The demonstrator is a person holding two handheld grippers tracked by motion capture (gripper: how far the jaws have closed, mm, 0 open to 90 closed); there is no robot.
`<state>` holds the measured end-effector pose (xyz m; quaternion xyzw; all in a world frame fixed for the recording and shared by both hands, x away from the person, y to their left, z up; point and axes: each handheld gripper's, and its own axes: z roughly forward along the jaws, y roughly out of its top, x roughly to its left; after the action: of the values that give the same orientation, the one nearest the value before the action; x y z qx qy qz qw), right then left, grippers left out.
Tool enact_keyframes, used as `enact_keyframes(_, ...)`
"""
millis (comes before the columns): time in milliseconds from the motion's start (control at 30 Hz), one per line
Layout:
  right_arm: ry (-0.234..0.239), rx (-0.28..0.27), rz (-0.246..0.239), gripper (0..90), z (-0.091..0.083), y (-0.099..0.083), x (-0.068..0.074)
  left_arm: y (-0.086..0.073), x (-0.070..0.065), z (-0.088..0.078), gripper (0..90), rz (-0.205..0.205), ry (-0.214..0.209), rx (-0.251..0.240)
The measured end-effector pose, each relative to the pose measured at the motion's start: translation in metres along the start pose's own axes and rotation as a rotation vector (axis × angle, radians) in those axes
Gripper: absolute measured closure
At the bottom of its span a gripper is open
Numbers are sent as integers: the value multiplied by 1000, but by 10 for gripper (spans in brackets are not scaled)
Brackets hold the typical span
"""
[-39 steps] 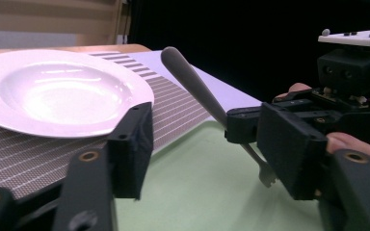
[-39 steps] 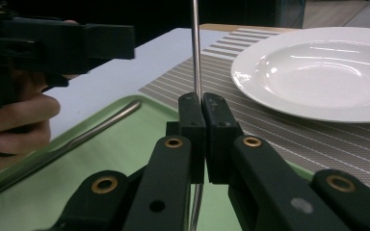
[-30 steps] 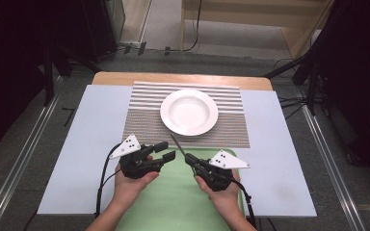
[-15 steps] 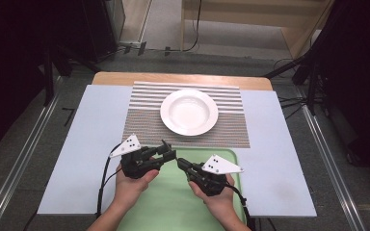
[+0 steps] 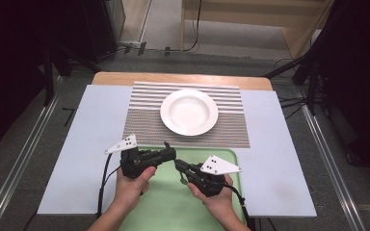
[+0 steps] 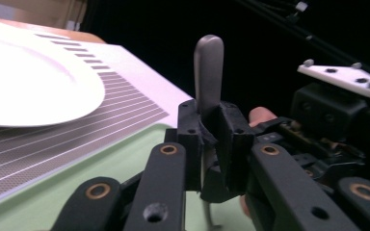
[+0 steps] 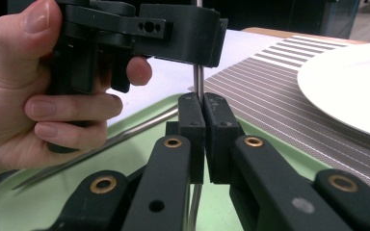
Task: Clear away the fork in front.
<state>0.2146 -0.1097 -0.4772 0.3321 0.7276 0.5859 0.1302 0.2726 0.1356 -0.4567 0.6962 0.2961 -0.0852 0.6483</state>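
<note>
A metal utensil stands nearly upright over the green tray [image 5: 173,207], and both grippers hold it. Its rounded handle [image 6: 208,67] rises from my left gripper [image 6: 212,130], whose jaws have just been closing and now press on it. My right gripper [image 7: 203,120] is shut on the thin shaft [image 7: 198,79] just below the left gripper [image 7: 197,48]. In the high view the left gripper [image 5: 171,153] and right gripper [image 5: 178,164] meet tip to tip at the tray's far edge, with the handle end [image 5: 165,144] poking up.
A white plate [image 5: 189,111] sits on a striped mat [image 5: 231,130] beyond the tray. A second thin metal utensil [image 7: 101,144] lies on the tray beside the left hand. The pale board [image 5: 86,144] spreads to both sides.
The left gripper's jaws have closed onto the utensil's handle. The right gripper shifted slightly left toward it, and the utensil went from slanting to nearly upright.
</note>
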Motion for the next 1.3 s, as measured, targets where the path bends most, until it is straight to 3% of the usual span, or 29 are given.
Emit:
enact_keyframes(100, 17, 1, 10, 772, -1, 2, -1, 1, 0, -3, 866, -20, -16, -15)
enact_keyframes(233, -15, -2, -9, 566, -4, 4, -5, 3, -3, -6, 867, 30, 3, -17)
enact_keyframes(367, -73, 14, -47, 400, -7, 7, -10, 4, -3, -9, 868, 53, 13, -13)
enact_keyframes(533, -182, 37, -17, 117, -15, 9, -23, 4, -3, -15, 868, 94, 54, -14)
enact_keyframes(633, -220, 41, -4, 85, -23, 9, -33, 4, -4, -18, 868, 102, 75, -14)
enact_keyframes(700, -247, 40, -1, 0, -28, 9, -42, 4, -4, -20, 868, 102, 82, -3)
enact_keyframes(967, -344, 35, -4, 0, -52, 8, -62, 4, -8, -26, 869, 114, 96, 7)
enact_keyframes(1300, -418, 26, 43, 0, -84, 3, -85, 7, -12, -34, 869, 113, 120, 22)
